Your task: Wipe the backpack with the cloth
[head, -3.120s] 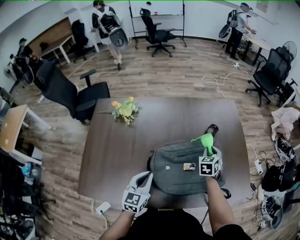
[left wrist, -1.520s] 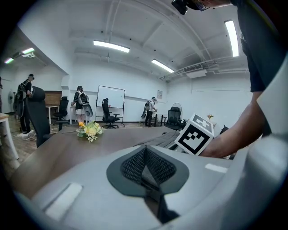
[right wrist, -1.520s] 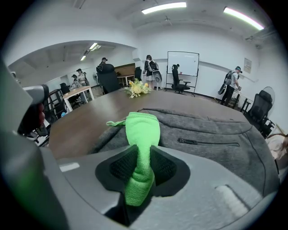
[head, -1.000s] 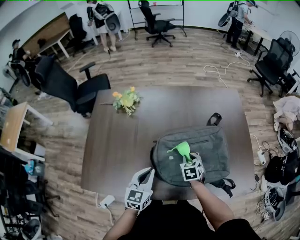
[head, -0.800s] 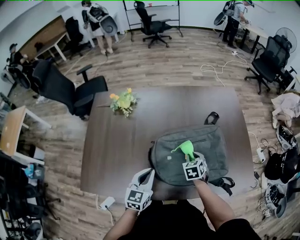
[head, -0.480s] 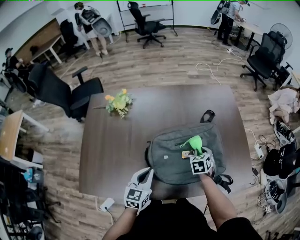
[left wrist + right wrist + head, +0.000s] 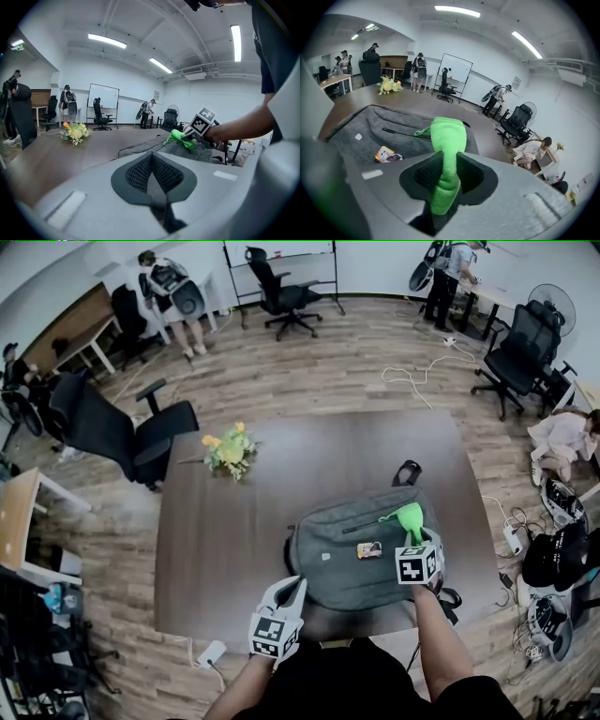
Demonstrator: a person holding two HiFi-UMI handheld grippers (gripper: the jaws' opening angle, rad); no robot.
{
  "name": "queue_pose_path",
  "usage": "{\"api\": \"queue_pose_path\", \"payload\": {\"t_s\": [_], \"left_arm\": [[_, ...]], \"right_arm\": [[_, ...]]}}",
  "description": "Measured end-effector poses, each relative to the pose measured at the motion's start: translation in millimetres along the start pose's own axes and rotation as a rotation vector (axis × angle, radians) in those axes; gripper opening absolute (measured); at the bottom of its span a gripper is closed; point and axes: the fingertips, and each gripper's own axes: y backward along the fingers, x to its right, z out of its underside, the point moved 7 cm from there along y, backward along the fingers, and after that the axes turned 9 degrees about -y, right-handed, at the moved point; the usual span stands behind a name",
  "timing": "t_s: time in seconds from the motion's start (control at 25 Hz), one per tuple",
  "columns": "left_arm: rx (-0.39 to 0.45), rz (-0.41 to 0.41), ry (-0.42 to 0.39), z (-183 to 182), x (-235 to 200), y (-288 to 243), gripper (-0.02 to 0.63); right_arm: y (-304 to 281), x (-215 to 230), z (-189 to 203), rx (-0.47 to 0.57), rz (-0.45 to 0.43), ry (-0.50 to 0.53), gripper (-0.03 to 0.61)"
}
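A grey backpack (image 7: 356,554) lies flat near the front edge of the dark wooden table (image 7: 234,521), with a small picture tag (image 7: 368,549) on its face. My right gripper (image 7: 412,538) is shut on a green cloth (image 7: 409,517), which rests on the right part of the backpack (image 7: 389,131). In the right gripper view the cloth (image 7: 446,154) runs between the jaws. My left gripper (image 7: 283,596) hovers at the table's front edge, left of the backpack, jaws closed and empty. In the left gripper view the backpack (image 7: 154,145) and the cloth (image 7: 180,138) are ahead.
A small flower bunch (image 7: 223,451) stands at the table's far left. Black office chairs (image 7: 112,427) surround the table. People (image 7: 164,287) stand at the back of the room. Bags and cables (image 7: 558,559) lie on the floor at the right.
My right gripper with the cloth has swept from the middle of the backpack toward its right side. The left gripper has stayed in place.
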Motion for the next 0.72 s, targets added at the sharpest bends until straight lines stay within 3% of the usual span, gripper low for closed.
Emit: {"api": "queue_pose_path", "payload": {"t_s": [0.36,0.72], "left_arm": [[0.002,0.026,0.001,4,2,-3,0.018],[-0.008,0.023,0.001,13,-6,6,0.018]], "right_arm": [[9,29,0,0.009,0.079,-0.017,0.094],[42,10,-14,0.093,-0.006,-0.085,0.094]]}}
